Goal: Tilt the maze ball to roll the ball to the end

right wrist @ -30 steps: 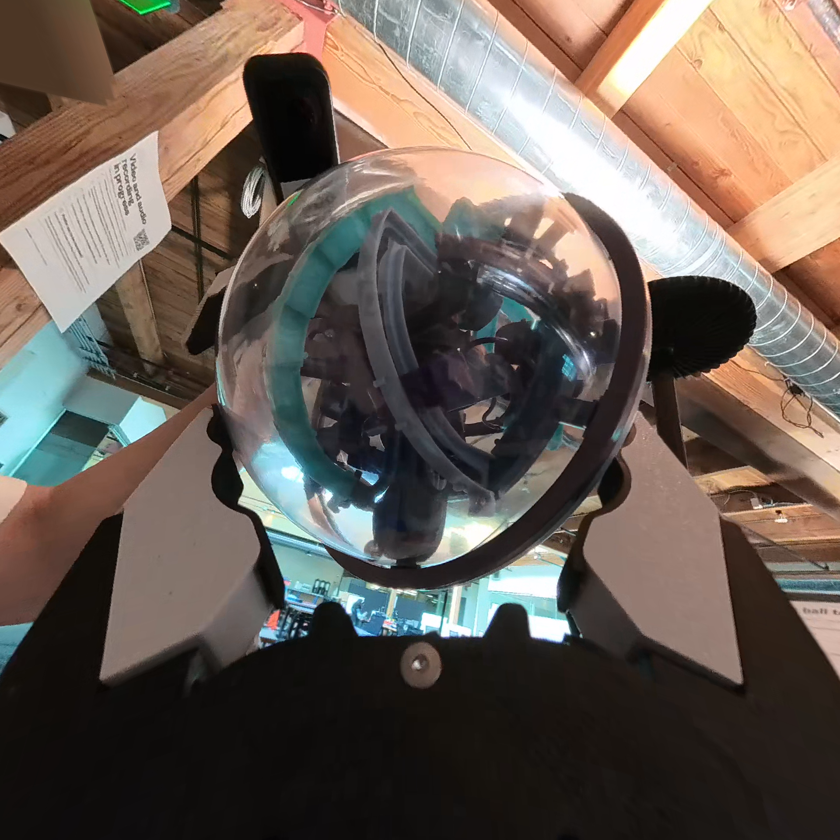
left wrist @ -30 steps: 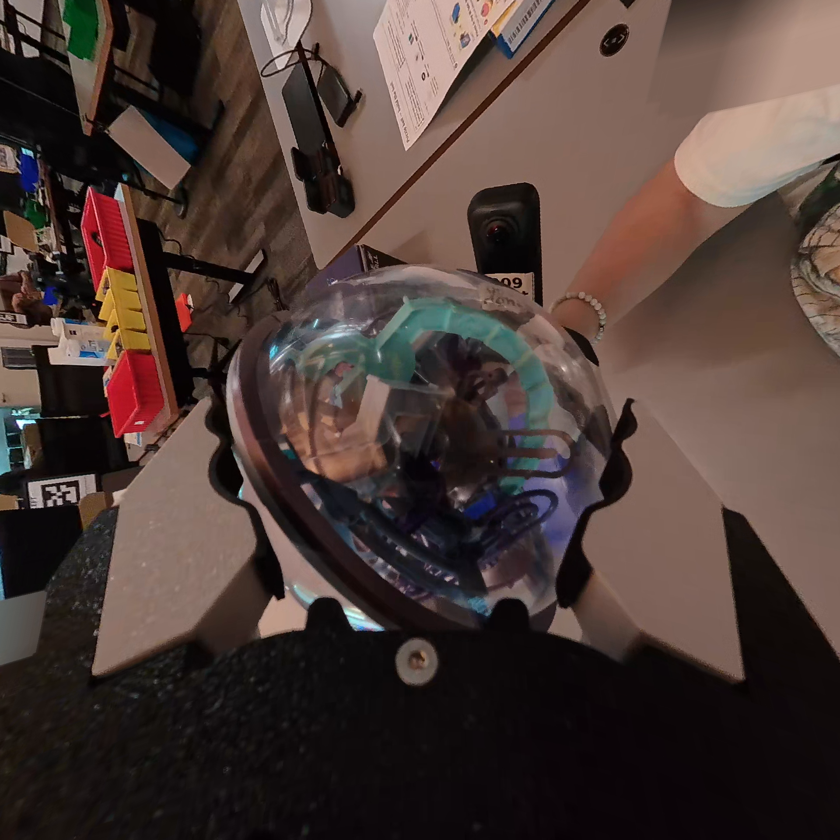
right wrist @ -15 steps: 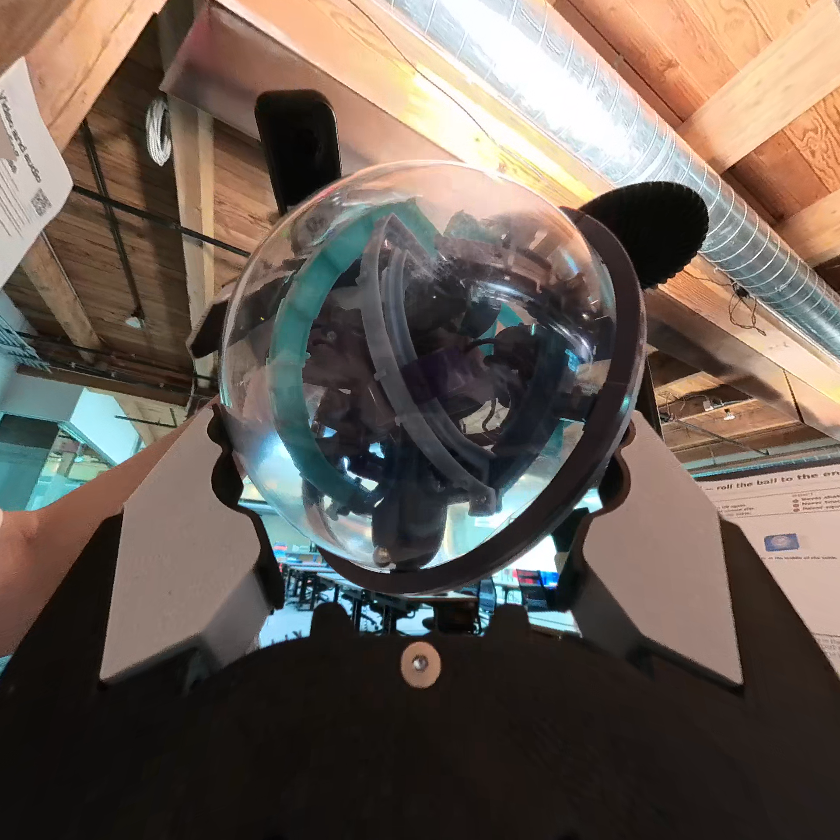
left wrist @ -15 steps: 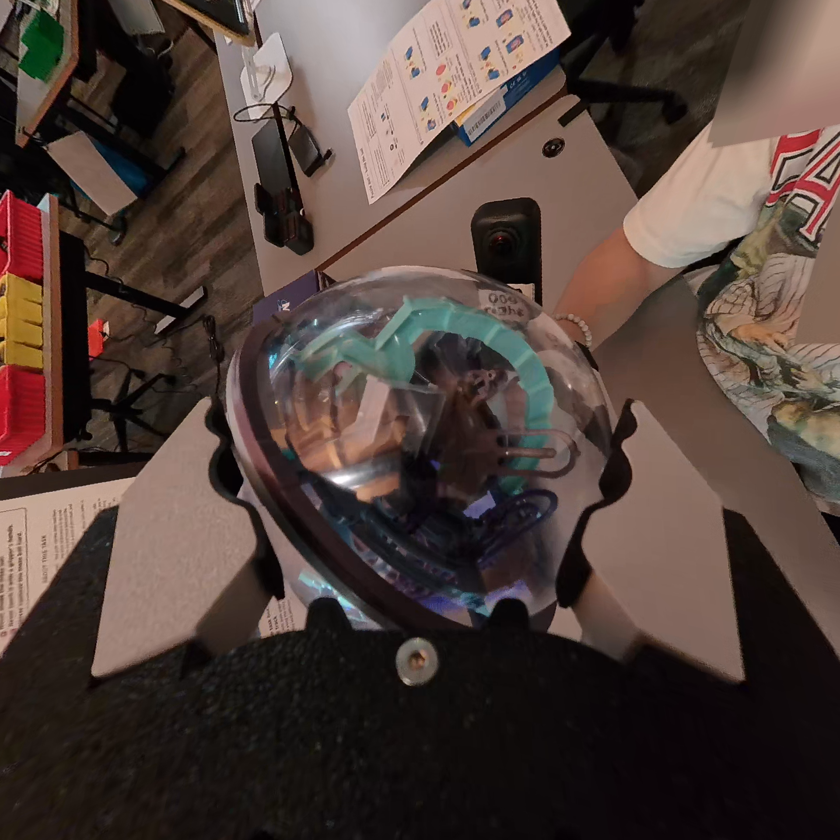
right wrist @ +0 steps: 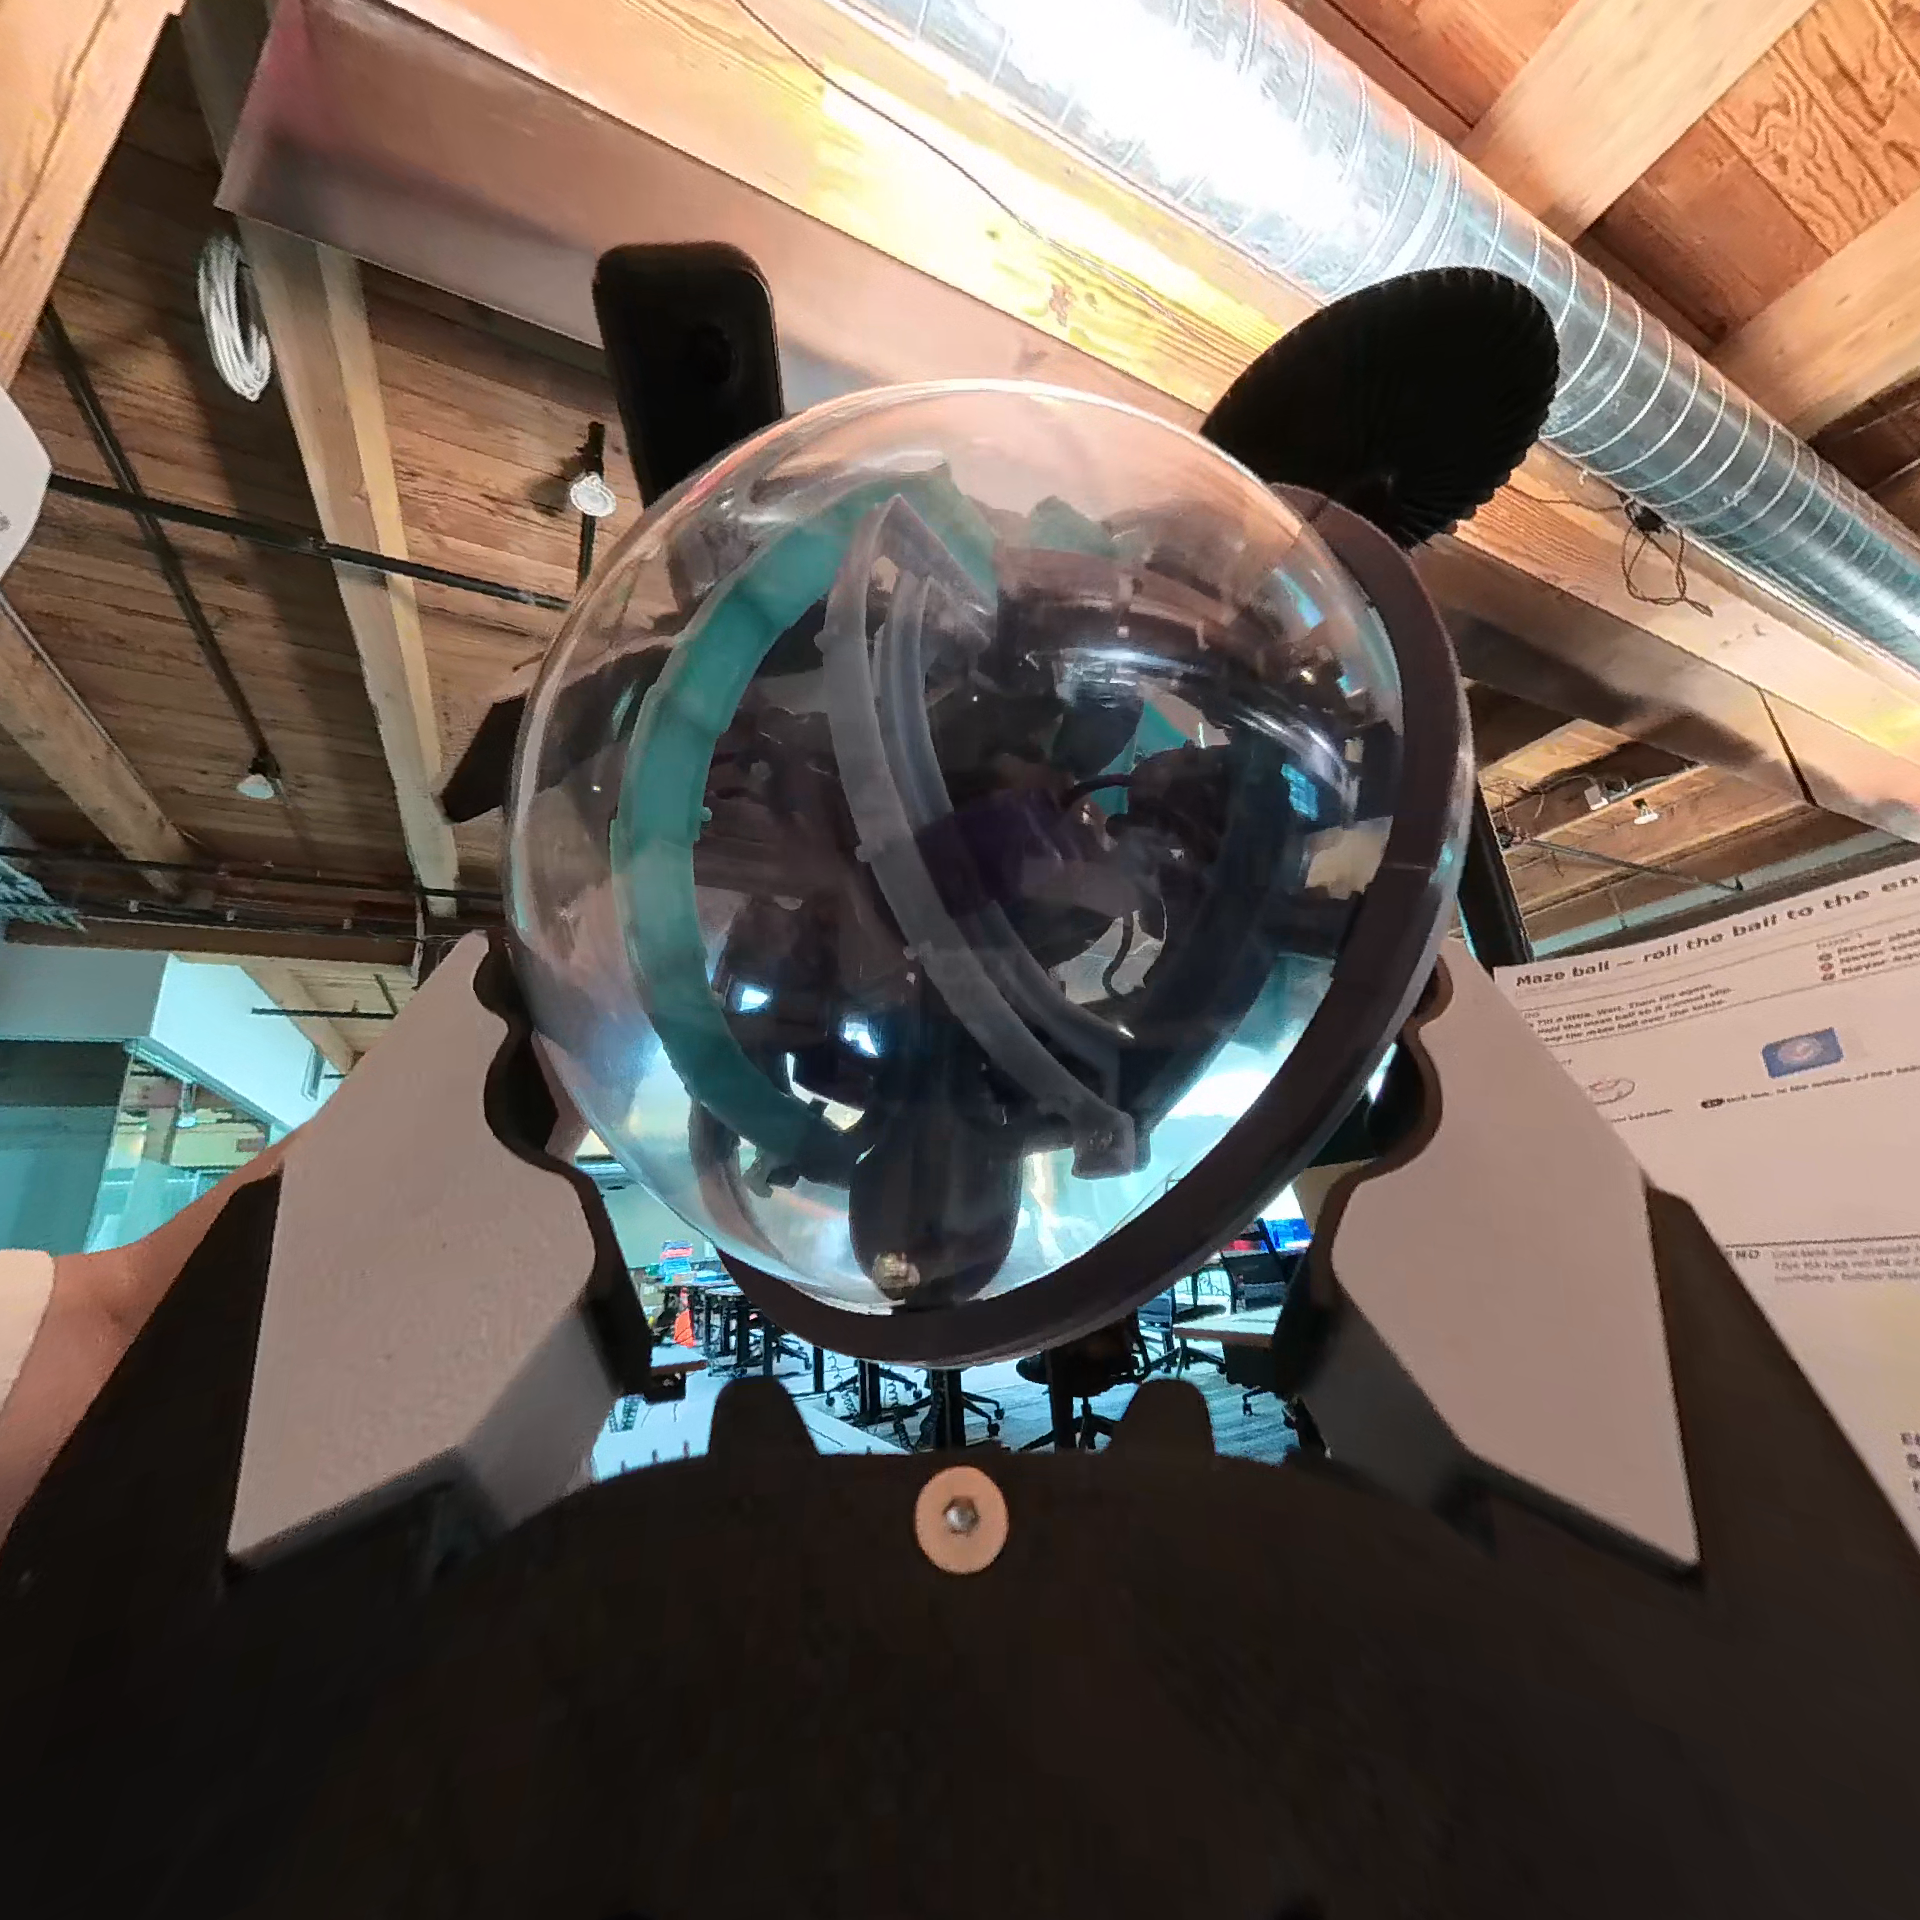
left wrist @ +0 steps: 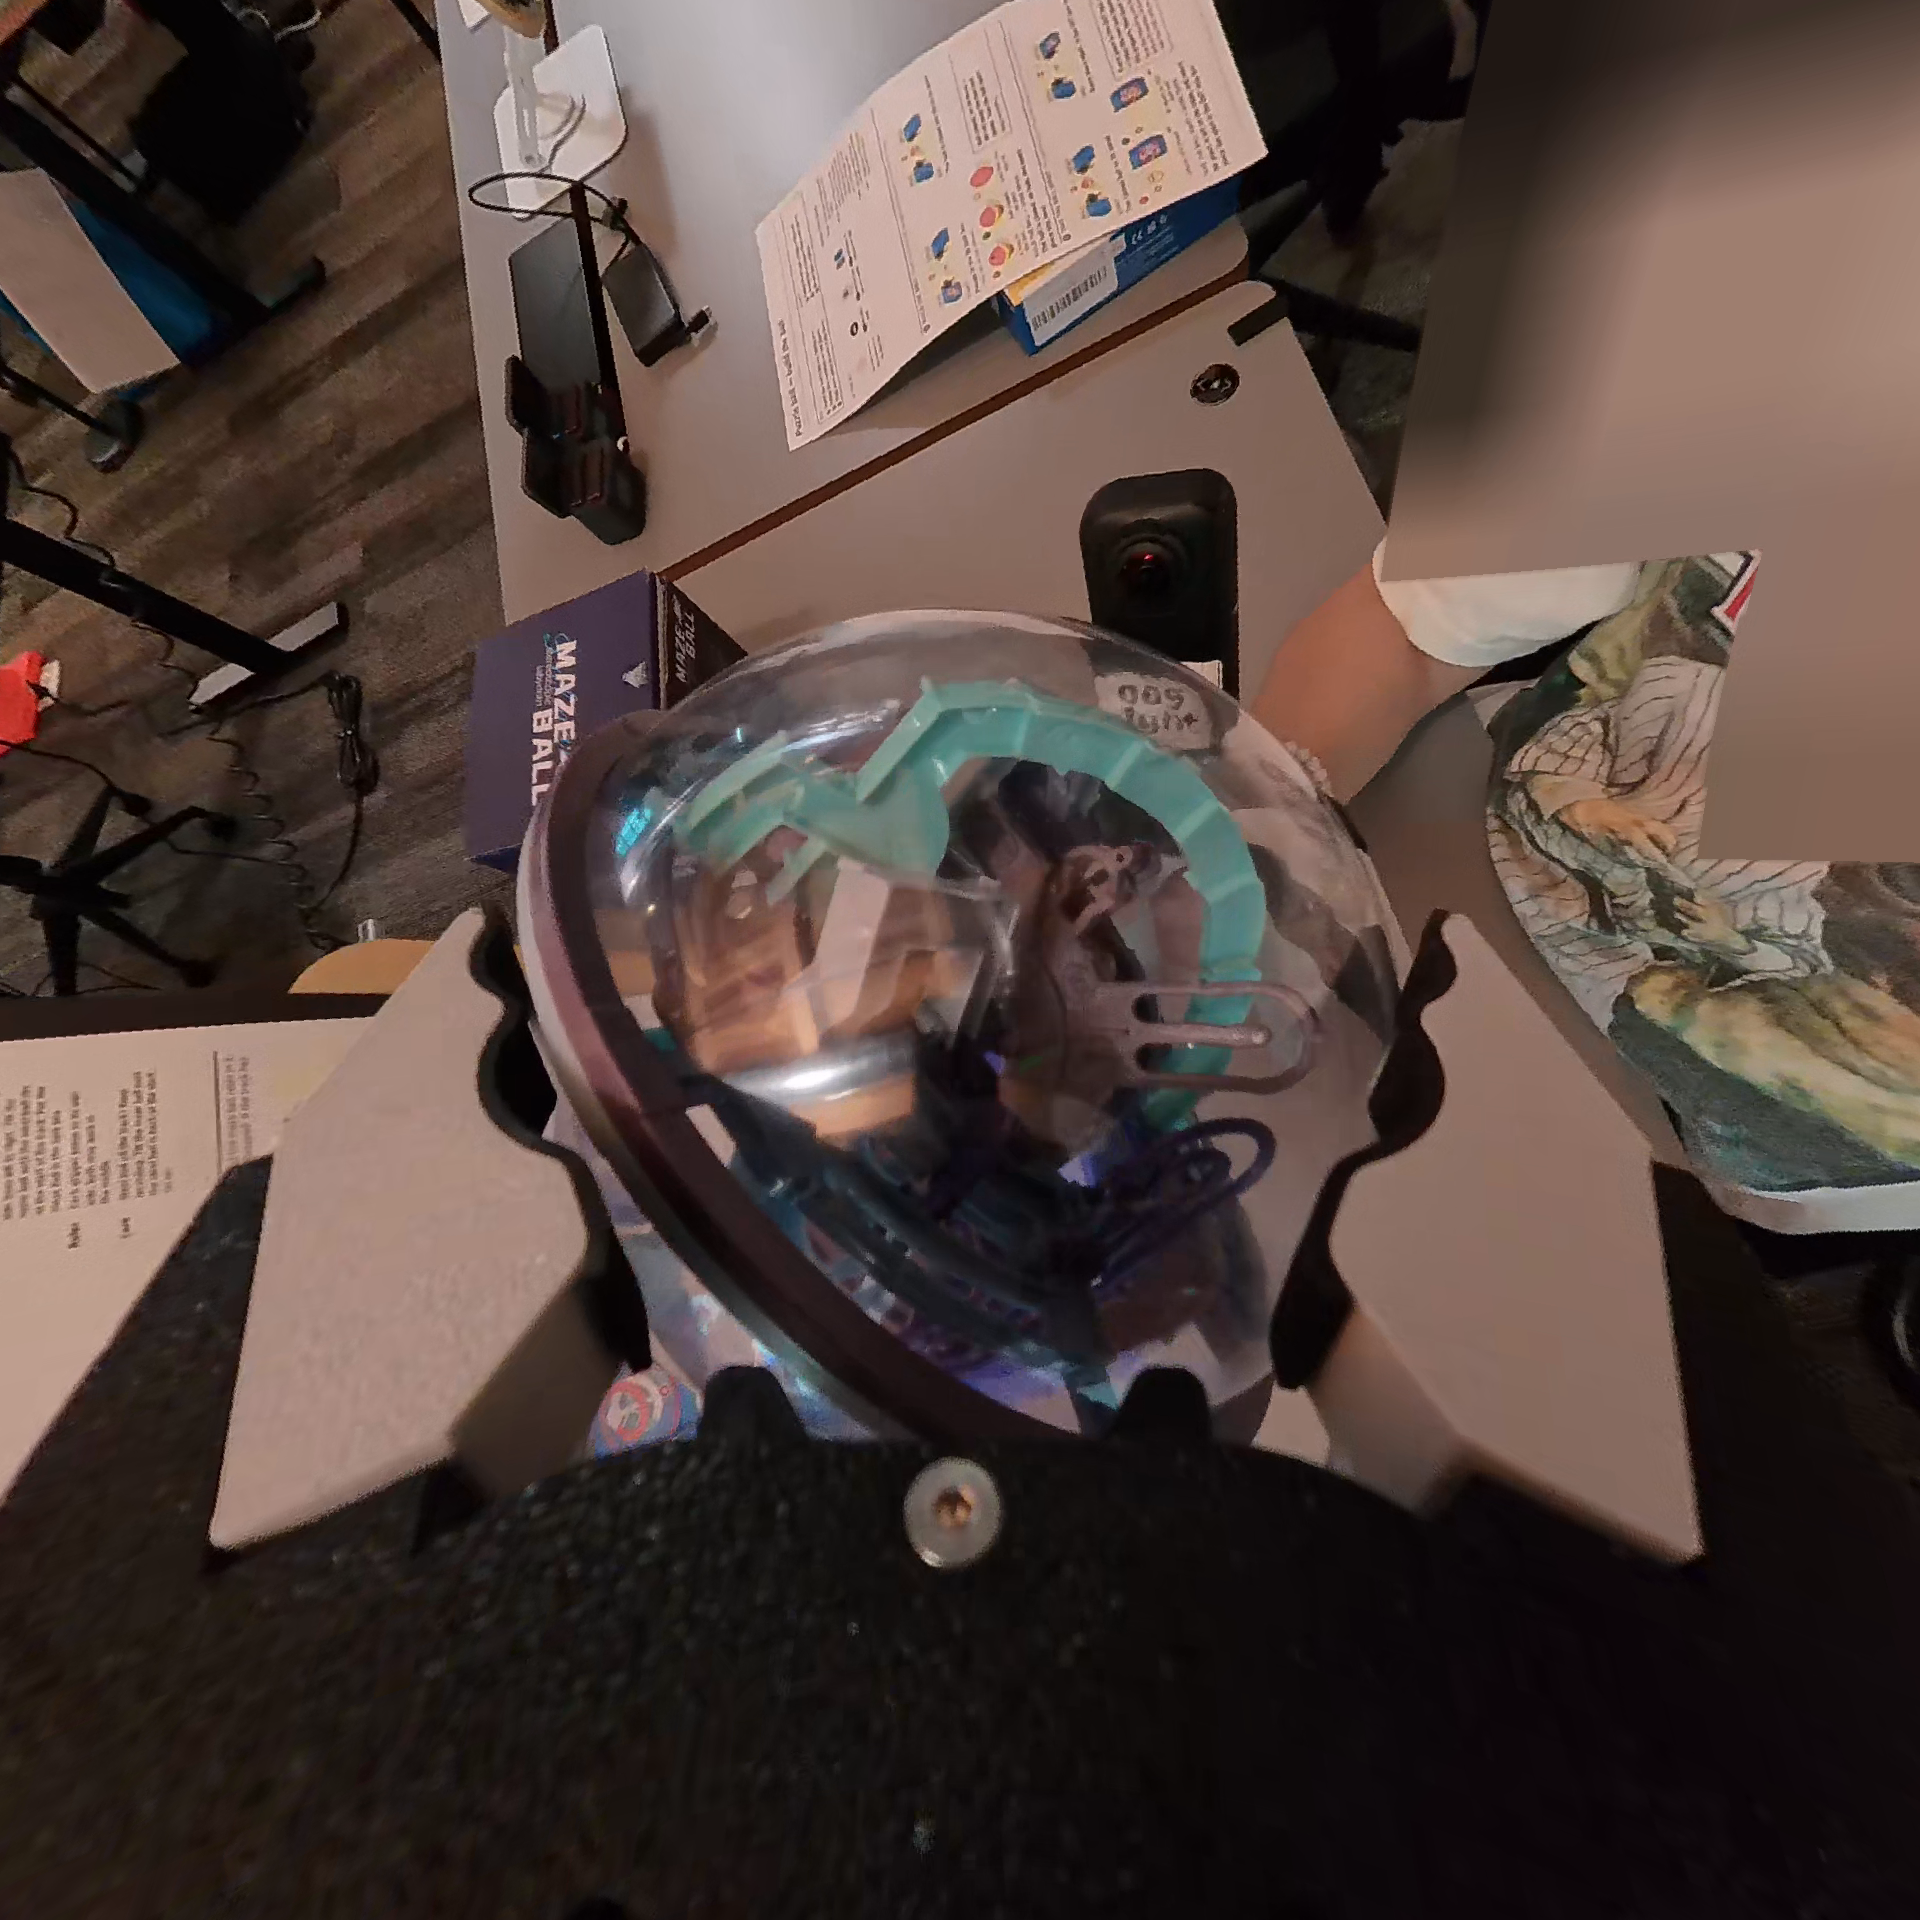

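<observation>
The maze ball (left wrist: pixel 831 831) is a clear sphere with a dark equator ring and teal (left wrist: pixel 1195 831), grey and purple tracks inside. It is held in the air between both grippers from opposite sides. My left gripper (left wrist: pixel 961 935) looks down on it and is shut on it, fingers pressed to both sides. My right gripper (right wrist: pixel 961 966) looks up at the maze ball (right wrist: pixel 1039 727) from below and is also shut on it. A small metal ball (right wrist: pixel 891 1265) lies at the sphere's lower edge, next to the ring, in the right wrist view.
Below lie a grey table (left wrist: pixel 935 499), the purple maze box (left wrist: pixel 561 717), an instruction sheet (left wrist: pixel 997 197), black devices (left wrist: pixel 571 416) and a person's arm (left wrist: pixel 1340 665). Above are wooden beams, a metal duct (right wrist: pixel 1351 208) and a black round disc (right wrist: pixel 1403 384).
Both grippers have tipped with the sphere: the left view swung over more of the table and the person, the right view along the ceiling. The small metal ball came into sight at the lower rim.
</observation>
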A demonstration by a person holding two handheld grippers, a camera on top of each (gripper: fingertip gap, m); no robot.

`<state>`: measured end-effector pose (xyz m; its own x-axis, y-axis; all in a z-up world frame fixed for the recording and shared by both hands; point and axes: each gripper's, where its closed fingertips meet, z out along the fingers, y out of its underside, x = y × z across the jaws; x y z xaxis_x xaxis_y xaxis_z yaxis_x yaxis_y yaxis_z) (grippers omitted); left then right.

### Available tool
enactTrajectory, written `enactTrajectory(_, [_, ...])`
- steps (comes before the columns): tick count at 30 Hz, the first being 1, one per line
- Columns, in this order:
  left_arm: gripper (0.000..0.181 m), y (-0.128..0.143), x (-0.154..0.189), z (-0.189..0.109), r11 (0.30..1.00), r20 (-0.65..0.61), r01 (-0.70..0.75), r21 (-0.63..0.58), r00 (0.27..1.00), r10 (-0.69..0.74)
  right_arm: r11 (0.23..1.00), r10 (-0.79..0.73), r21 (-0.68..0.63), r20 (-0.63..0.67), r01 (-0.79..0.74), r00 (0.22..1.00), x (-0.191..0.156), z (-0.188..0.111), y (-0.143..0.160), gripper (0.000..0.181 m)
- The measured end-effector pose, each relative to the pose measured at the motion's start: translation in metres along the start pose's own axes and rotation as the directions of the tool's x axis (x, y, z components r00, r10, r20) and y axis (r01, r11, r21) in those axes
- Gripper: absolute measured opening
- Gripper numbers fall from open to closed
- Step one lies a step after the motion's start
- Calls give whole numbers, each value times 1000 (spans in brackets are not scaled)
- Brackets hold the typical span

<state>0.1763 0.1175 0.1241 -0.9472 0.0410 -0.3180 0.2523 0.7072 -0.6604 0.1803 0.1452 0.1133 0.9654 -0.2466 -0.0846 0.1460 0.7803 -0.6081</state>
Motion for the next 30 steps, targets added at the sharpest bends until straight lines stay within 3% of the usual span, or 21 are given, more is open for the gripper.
enactTrajectory(13, [157, 19, 4, 4, 980, -132, 166, 110, 980, -151, 991, 73, -98, -158, -90, 985, -1, -10, 17, 157])
enactTrajectory(19, [157, 38, 19, 16, 950, -242, 261, 169, 946, -217, 977, 84, -169, -275, -134, 958, -8, -31, 35, 157])
enactTrajectory(30, [157, 93, 61, 65, 761, -421, 533, 369, 826, -374, 864, 69, -418, -453, -280, 889, -21, -103, 85, 158])
